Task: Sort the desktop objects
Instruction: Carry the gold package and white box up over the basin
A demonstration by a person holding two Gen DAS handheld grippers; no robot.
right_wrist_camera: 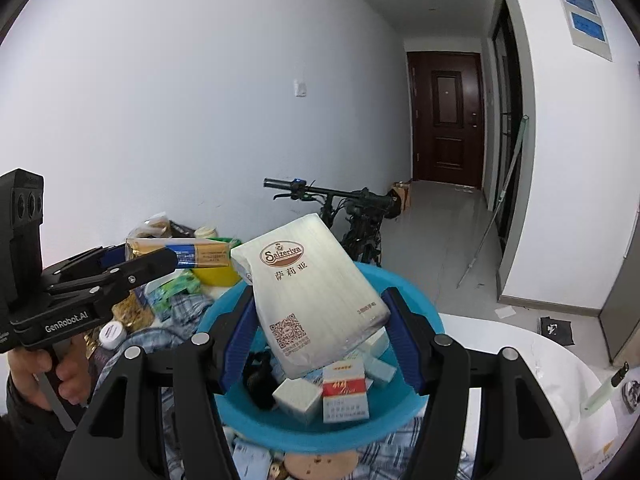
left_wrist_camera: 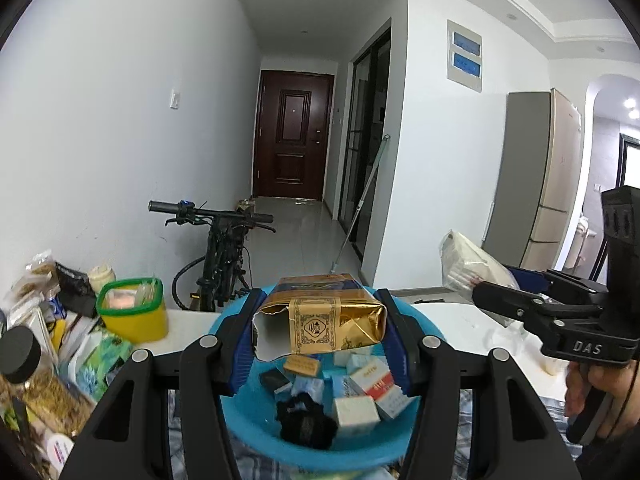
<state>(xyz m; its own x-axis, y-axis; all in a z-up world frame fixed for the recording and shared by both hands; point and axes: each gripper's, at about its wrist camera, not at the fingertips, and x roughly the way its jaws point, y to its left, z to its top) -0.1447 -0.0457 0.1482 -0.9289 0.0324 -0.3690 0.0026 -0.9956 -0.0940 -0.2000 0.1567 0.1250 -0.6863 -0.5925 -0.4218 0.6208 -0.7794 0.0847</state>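
Fingers: left (left_wrist_camera: 320, 336) clamp gold carton (left_wrist_camera: 332, 316) | right (right_wrist_camera: 320, 332) clamp napkin pack (right_wrist_camera: 312, 296) | above blue basin (left_wrist_camera: 248, 432)

A: What does the left claw (left_wrist_camera: 320, 334) look like?
B: Matte black linkage arms with round silver rivets, and ribbed blue pads (left_wrist_camera: 241, 344) on the fingers. "GenRobot.AI" is printed in white on its side, above a grey trigger.
A: And the right claw (right_wrist_camera: 320, 334)?
B: Same black build and blue pads (right_wrist_camera: 404, 340), white "DAS" lettering, a thin black cable by the person's hand (left_wrist_camera: 580, 390), dark sleeve
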